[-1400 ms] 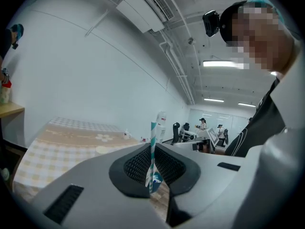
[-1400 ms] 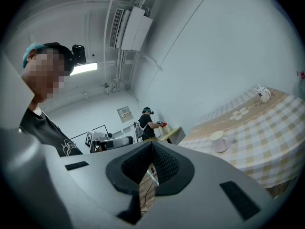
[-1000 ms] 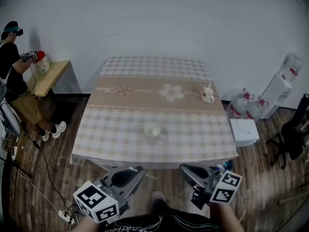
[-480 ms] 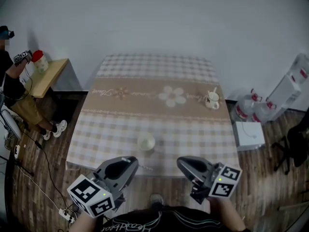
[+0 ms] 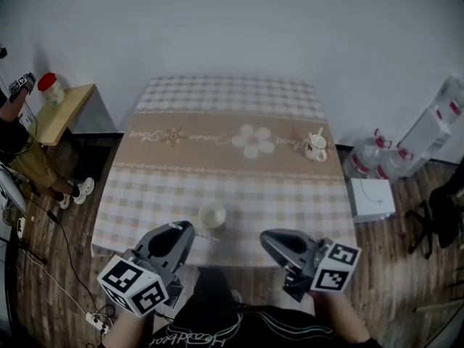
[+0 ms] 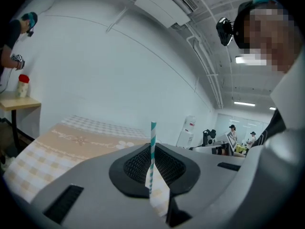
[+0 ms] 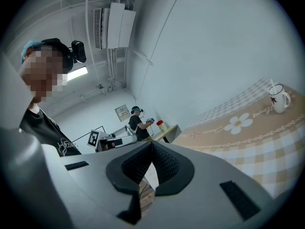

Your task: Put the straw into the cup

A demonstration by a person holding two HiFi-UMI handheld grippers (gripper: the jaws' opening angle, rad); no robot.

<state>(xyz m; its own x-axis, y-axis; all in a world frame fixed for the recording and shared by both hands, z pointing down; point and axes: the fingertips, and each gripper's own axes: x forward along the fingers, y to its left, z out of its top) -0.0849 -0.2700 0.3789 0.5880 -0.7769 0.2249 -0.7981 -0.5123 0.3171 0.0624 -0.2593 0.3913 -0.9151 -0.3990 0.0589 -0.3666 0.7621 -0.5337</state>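
A pale cup (image 5: 212, 216) stands near the front edge of the checked table (image 5: 145, 194). My left gripper (image 5: 181, 228) is just left of and in front of the cup, shut on a teal-and-white striped straw (image 6: 153, 138) that sticks up between its pads (image 6: 143, 163). In the head view the straw (image 5: 206, 236) shows as a thin line running from the jaws towards the cup's base. My right gripper (image 5: 269, 237) hovers at the front edge, right of the cup, its jaws together with nothing between them (image 7: 151, 145).
A white mug (image 5: 314, 147) holding a spoon stands at the table's right side, also in the right gripper view (image 7: 279, 98). A small side table (image 5: 61, 111) with a red-lidded jar (image 5: 47, 84) is at the left, a person beside it. Water bottles (image 5: 366, 162) and a white box (image 5: 371, 199) sit on the floor at right.
Both grippers have come forward to the table's front edge. The left one, with the straw, now sits close beside the cup. The jaws have not changed.
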